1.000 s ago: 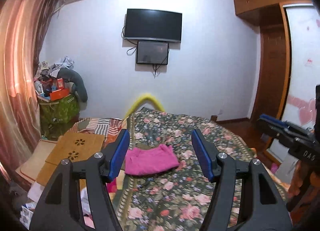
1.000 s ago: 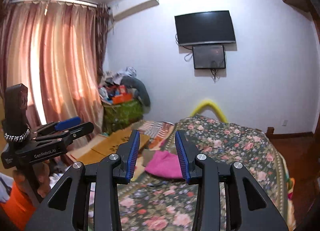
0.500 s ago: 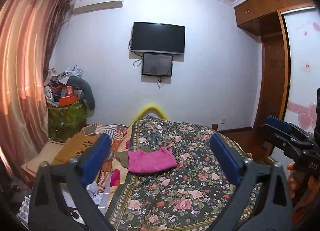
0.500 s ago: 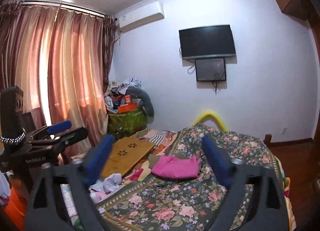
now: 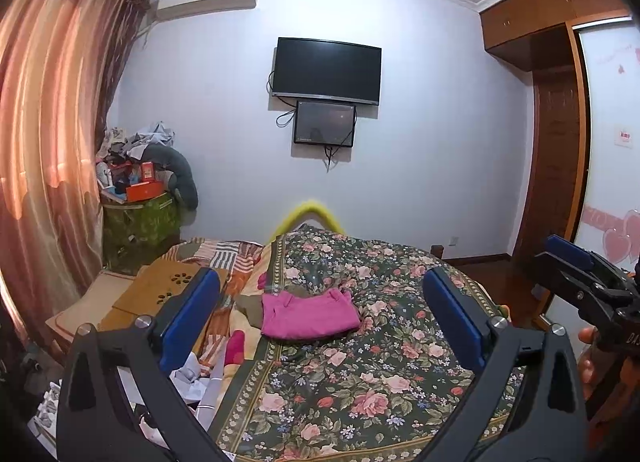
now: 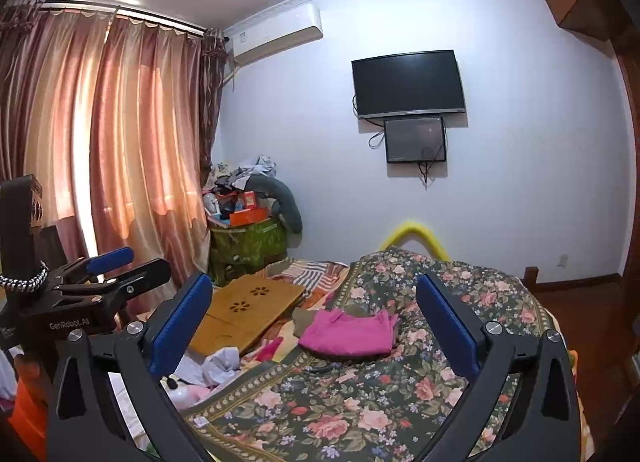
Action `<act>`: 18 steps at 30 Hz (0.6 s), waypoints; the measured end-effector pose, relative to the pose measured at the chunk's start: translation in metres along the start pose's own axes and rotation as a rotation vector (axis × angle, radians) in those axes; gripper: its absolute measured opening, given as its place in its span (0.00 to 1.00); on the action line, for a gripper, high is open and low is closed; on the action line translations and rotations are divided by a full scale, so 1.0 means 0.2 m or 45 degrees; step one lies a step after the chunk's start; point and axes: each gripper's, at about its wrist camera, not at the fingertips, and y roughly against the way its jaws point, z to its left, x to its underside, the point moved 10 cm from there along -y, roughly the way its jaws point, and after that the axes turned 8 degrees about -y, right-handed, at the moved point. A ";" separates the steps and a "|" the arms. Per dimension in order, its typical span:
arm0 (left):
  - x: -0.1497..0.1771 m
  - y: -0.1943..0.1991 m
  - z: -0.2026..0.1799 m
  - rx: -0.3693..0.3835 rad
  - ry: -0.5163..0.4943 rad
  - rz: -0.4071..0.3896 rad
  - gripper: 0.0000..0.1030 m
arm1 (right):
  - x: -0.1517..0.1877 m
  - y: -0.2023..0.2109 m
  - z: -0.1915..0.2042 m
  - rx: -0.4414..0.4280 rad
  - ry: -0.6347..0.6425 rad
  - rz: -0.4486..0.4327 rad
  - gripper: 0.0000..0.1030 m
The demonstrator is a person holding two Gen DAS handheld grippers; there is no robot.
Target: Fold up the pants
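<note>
Pants (image 5: 308, 314) are lying on the floral bedspread (image 5: 360, 382) as a compact pink bundle — squared off, layered, sitting toward the far left part of the bed and well apart from both tools. From the right wrist view the same pink stack (image 6: 348, 332) is showing a neat near edge with a small ruffle at its right end, and a bit of olive cloth (image 6: 304, 316) is poking out just beside it on the left.

Left gripper (image 5: 318, 326) is hovering above the near end of the bed with its blue pads spread wide, holding nothing. Right gripper (image 6: 314, 328) is doing the same — jaws gaping, nothing between them, the bundle merely framed in the gap at a distance. Each tool is also peeking into the other's view at the edge of frame.

Judging by how things are lying, the folding looks done or very nearly so: the garment is reading as a tidy rectangle, with no legs trailing loose. What may be left is small — perhaps smoothing that ruffled right end, though whether that is a loose waistband or just a crease is too small to tell. Beside the bed, a wooden lap desk (image 6: 248, 312) and crumpled clutter are sitting out of the way.
</note>
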 end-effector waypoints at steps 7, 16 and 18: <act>0.01 -0.02 0.01 -0.006 -0.002 0.009 1.00 | 0.02 0.00 0.00 0.011 -0.001 0.016 0.99; 0.03 -0.04 -0.01 -0.004 -0.024 0.022 1.00 | 0.02 -0.01 -0.01 0.017 -0.005 0.036 0.99; 0.03 -0.05 -0.01 -0.002 -0.032 0.024 1.00 | 0.02 -0.01 -0.01 0.017 -0.008 0.038 0.99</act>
